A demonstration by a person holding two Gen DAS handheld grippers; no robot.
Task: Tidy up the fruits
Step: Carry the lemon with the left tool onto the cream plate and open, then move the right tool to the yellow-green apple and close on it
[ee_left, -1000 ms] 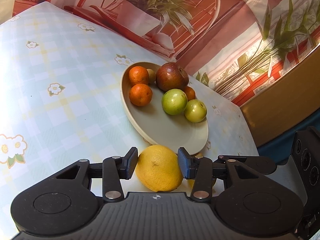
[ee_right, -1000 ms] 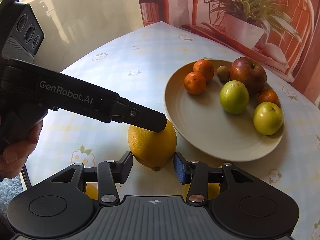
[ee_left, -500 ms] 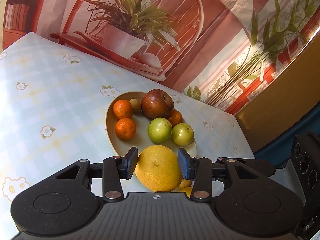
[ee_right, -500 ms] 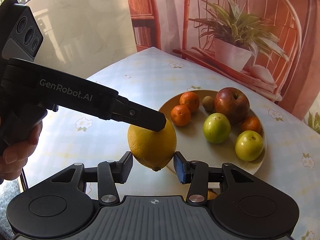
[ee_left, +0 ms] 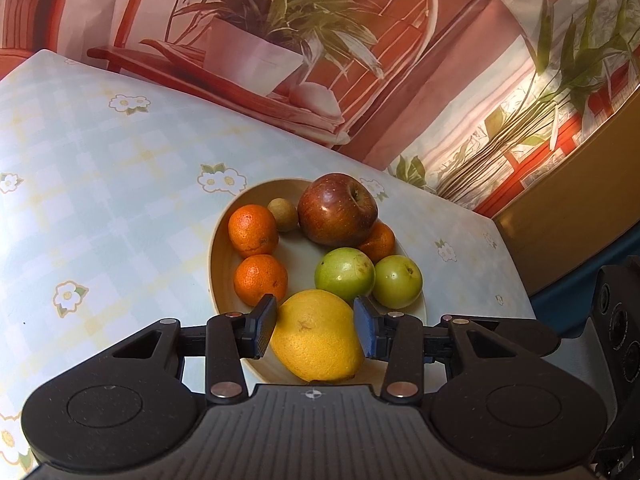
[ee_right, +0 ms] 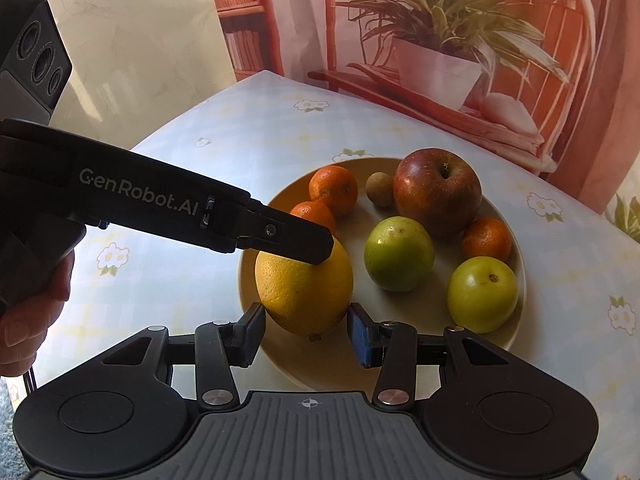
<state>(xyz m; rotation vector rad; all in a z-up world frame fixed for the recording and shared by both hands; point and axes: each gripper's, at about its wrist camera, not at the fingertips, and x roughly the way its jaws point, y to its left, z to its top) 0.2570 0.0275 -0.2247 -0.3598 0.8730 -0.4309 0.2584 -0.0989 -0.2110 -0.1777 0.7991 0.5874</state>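
A large yellow lemon (ee_left: 316, 336) hangs just above the near rim of a beige plate (ee_left: 218, 256). My left gripper (ee_left: 314, 320) has its pads against the lemon's sides and its jaws are closing on it. In the right wrist view the same lemon (ee_right: 304, 288) sits between the pads of my right gripper (ee_right: 306, 330), which hold its lower part. One left finger (ee_right: 296, 236) lies across its top. The plate (ee_right: 400, 320) carries a red apple (ee_right: 438, 196), two green fruits (ee_right: 399, 254), three mandarins (ee_right: 333, 190) and a small brown fruit (ee_right: 380, 195).
The table wears a pale checked cloth with flowers (ee_left: 100, 184). Its far edge meets a wall picture of a potted plant (ee_left: 256, 52). A hand (ee_right: 28, 320) holds the left gripper's handle. The right gripper's camera block (ee_left: 620, 320) shows at the right edge.
Both grippers have carried the lemon off the tablecloth and forward. It now hangs over the plate's near rim, beside the fruit.
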